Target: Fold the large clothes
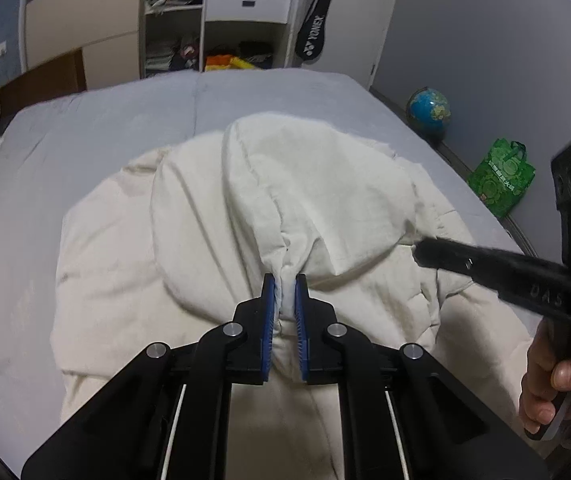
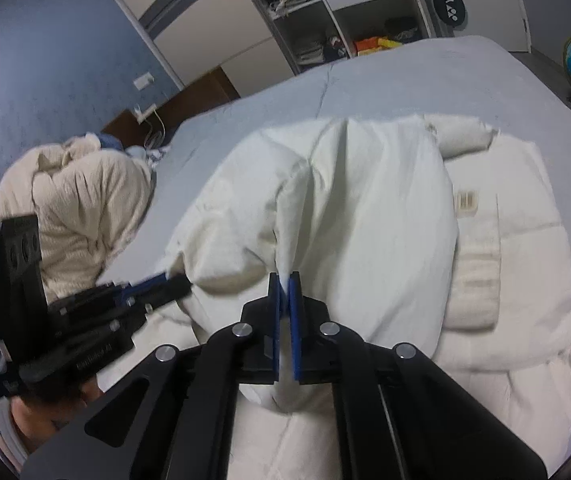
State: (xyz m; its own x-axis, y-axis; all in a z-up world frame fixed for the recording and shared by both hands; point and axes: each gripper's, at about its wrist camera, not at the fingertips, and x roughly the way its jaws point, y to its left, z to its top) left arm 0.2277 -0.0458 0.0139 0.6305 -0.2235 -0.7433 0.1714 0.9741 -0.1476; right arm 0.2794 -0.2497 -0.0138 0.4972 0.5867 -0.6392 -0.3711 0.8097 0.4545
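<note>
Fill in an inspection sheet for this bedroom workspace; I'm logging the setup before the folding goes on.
Surface: bed with grey cover.
Job's things: white padded coat, a fold pinched up.
Clutter: cream bundle at the bed's far side.
Grippers: left gripper and right gripper each shut on coat fabric.
Cables: white cable at a wall socket.
Surroundings: globe, green bag, shelves, racket bag.

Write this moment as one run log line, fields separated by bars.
left gripper: shut on cream padded jacket | right gripper: shut on same jacket | jacket fold lifted above grey bed cover | fold unfinished
</note>
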